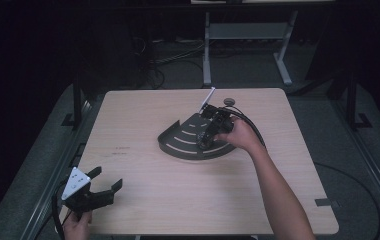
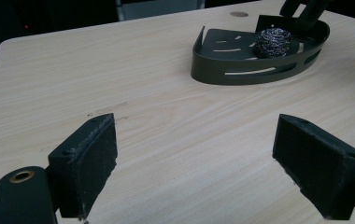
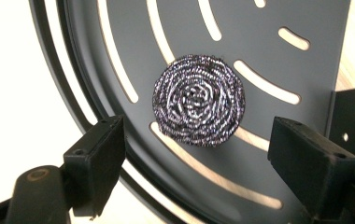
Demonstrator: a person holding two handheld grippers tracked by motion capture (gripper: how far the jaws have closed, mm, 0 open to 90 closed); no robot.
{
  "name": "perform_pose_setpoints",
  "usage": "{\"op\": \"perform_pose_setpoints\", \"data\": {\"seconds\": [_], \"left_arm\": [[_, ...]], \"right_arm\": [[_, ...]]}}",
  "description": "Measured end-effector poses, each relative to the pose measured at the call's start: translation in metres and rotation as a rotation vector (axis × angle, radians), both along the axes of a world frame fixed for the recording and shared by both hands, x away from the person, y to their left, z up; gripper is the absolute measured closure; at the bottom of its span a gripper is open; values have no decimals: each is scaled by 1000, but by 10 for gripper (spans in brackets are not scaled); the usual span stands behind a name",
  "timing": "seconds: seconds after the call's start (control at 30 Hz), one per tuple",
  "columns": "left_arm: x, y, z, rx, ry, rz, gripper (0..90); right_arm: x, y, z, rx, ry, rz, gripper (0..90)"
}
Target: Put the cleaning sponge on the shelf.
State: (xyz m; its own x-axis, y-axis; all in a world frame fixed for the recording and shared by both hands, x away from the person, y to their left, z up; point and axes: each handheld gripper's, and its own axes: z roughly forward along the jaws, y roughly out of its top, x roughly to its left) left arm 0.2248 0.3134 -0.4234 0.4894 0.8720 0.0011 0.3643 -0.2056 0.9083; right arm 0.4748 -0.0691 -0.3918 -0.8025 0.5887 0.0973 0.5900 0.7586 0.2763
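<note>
The right gripper (image 1: 209, 136) hung over the dark corner rack (image 1: 178, 145) at the centre of the high view, jaws spread wide and gripping nothing. In the right gripper view the steel scouring ball (image 3: 199, 100) sat just above the middle of the frame, resting flat on the rack's slotted floor (image 3: 278, 70), with the two black pads standing apart at lower left and lower right, clear of it on both sides. No contact showed between pad and ball.

So how far along was it? By my reading, either the ball had just been set down in the rack or it was about to be lifted out; the pictures could not settle which. If it was a placing, the job looked as good as done and only the withdrawal was left. If it was a pick, the closing and the lift were all still to do.

The rack held the scouring ball and nothing else that I could make out. In the left gripper view the ball (image 2: 272, 43) showed in the upper right of the frame, inside the rack's curved wall (image 2: 241, 74).

The left gripper (image 1: 104, 185) waited at the lower left of the high view, low over the wooden table (image 1: 143, 200), well apart from the rack, jaws released and empty.
</note>
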Motion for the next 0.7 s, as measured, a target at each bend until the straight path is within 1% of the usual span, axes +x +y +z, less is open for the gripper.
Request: {"op": "perform_pose_setpoints", "data": {"seconds": [0.03, 0.1, 0.2, 0.23, 0.27, 0.43, 0.5, 0.53, 0.6, 0.7], "left_arm": [[0, 0, 0, 6, -1, -3, 132], [1, -1, 0, 12, -1, -2, 133], [0, -2, 0, 9, -1, -3, 133], [0, -2, 0, 10, -1, -4, 132], [0, -3, 0, 12, 0, -1, 133], [0, -3, 0, 13, 0, -3, 133], [0, -3, 0, 15, 0, -2, 132], [0, -3, 0, 14, 1, -3, 133], [0, -3, 0, 14, 0, -3, 133], [0, -3, 0, 13, 0, -2, 133]], "right_arm": [[-2, -2, 1, 5, 3, 0, 187], [-5, -4, 1, 0, 3, 0, 186], [-8, -7, 1, -23, 4, 0, 183], [-10, -8, 1, -19, -3, 9, 184], [-11, -9, 2, -12, 4, 6, 184], [-20, -14, 6, 5, 1, 16, 183], [-24, -16, 7, 7, -9, 21, 184], [-25, -17, 7, 6, -5, 21, 183], [-28, -19, 8, 3, -19, 30, 183], [-32, -21, 10, 10, -22, 30, 183]]}}
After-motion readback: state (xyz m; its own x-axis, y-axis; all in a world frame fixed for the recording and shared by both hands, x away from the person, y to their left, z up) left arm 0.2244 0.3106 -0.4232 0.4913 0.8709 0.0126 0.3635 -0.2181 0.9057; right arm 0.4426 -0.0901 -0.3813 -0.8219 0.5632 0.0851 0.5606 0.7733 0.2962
